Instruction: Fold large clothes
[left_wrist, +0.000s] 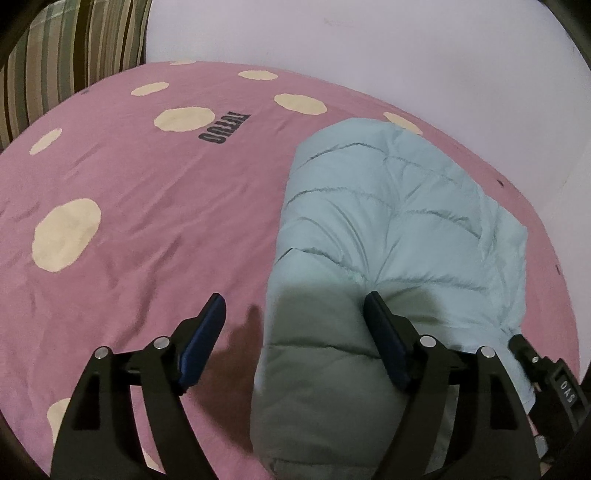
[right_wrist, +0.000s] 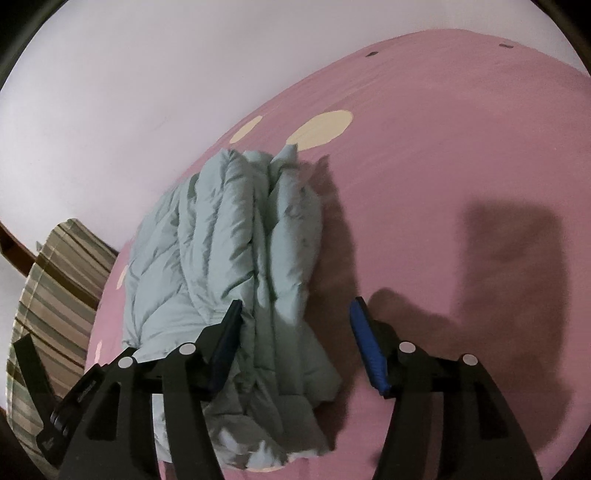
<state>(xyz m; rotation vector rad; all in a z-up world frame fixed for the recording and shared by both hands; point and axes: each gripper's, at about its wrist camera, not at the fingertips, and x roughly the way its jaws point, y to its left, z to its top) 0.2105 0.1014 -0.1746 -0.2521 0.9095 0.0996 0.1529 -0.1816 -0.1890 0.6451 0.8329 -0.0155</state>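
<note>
Fingers (left_wrist: 218, 321) of my left gripper (left_wrist: 295, 314) stand wide apart above the near end of one folded pale-blue puffer jacket (left_wrist: 388, 221), gripping nothing; my right gripper (right_wrist: 295, 317) is spread open too, its left pad against the jacket's edge without clamping it. Both point steeply down. One jacket lies on the pink spotted bed (left_wrist: 129, 192) along its wall-side edge; open sheet stretches toward the striped pillow (left_wrist: 55, 55).

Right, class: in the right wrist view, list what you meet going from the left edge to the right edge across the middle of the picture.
Striped green and brown cushion → folded pale blue quilted puffer jacket → bare stretch of pink bedsheet with cream spots → dark shadow on that sheet.
</note>
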